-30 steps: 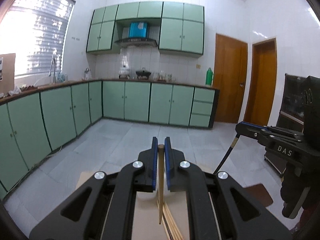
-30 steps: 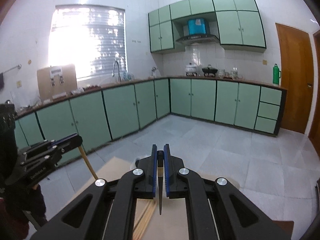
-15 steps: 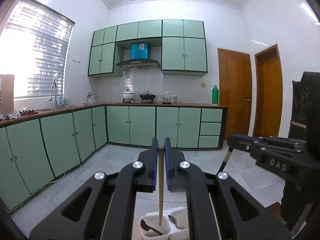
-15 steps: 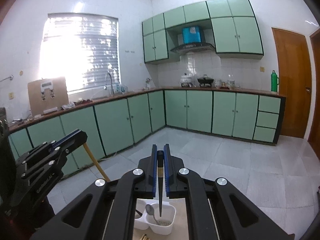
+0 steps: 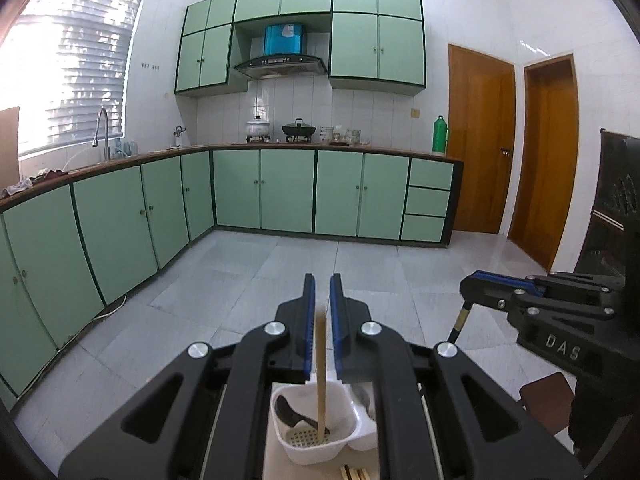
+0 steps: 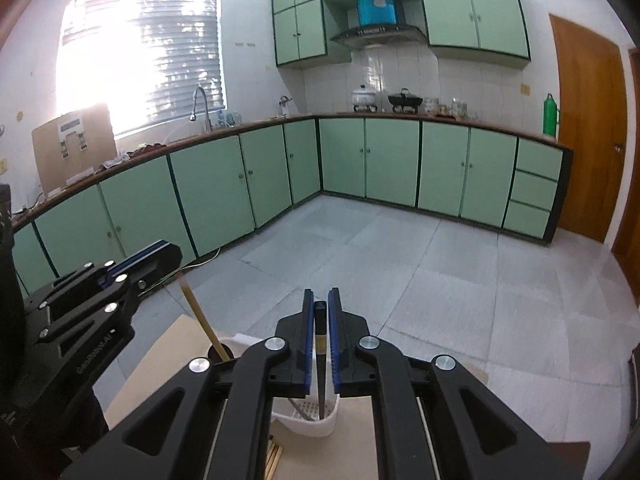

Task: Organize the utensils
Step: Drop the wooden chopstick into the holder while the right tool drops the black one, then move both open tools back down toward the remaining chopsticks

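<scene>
Left tongs (image 5: 322, 312) pinch a wooden chopstick (image 5: 321, 364), tip down inside the white caddy (image 5: 316, 448), while right tongs (image 6: 319, 328), directly above the caddy, clamp a dark chopstick (image 6: 320, 368) dipping in too.

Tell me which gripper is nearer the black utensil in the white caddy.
Left. The left gripper hangs directly above the black utensil, its wooden chopstick dipping beside it; the right gripper sits off to its right.
</scene>
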Demonstrator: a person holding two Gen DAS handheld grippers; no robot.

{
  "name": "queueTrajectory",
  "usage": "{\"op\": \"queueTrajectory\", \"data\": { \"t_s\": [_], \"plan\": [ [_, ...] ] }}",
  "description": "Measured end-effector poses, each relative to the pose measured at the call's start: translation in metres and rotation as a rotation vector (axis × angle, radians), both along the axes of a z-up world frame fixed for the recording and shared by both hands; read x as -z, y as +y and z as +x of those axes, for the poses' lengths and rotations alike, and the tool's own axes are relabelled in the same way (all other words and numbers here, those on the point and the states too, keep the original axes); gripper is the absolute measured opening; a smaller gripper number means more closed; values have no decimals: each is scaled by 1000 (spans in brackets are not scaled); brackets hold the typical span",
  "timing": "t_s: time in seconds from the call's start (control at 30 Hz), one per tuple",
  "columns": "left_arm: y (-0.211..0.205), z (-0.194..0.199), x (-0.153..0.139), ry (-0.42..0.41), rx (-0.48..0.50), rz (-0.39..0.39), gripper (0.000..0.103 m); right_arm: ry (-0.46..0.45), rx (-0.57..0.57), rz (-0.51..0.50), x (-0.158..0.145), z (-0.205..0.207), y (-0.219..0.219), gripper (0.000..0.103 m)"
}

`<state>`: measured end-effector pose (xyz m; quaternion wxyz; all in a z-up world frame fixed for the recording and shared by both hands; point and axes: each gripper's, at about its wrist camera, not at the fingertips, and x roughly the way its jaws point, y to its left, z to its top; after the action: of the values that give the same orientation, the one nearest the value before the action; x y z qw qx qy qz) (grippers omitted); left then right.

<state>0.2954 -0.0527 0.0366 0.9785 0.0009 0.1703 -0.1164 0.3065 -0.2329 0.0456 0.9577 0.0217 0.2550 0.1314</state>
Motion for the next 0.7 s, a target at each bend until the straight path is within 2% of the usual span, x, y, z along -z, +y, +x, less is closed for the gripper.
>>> {"op": "queueTrajectory", "data": {
  "t_s": [0.1,0.17,0.23,0.4,0.53,0.7],
  "plan": [
    [7,-8,1,3,-4,-8,17,-22,21,11,-3,-12,-8,28],
    [13,-18,-1,-6,-18,-13,35,-38,35,18,-6,-20,-13,38],
    [18,-29,-2,-18,-23,-24,42,-55,51,27,-8,-31,-18,52],
    [28,-65,4,-29,-46,-18,59,-93,94,26,-3,-68,-29,76],
    [36,-94,24,-2,-66,-21,64,-103,124,38,11,-98,-33,86],
    [42,-128,63,57,-102,-1,68,-65,174,74,47,-134,-40,87]
  ]
}}
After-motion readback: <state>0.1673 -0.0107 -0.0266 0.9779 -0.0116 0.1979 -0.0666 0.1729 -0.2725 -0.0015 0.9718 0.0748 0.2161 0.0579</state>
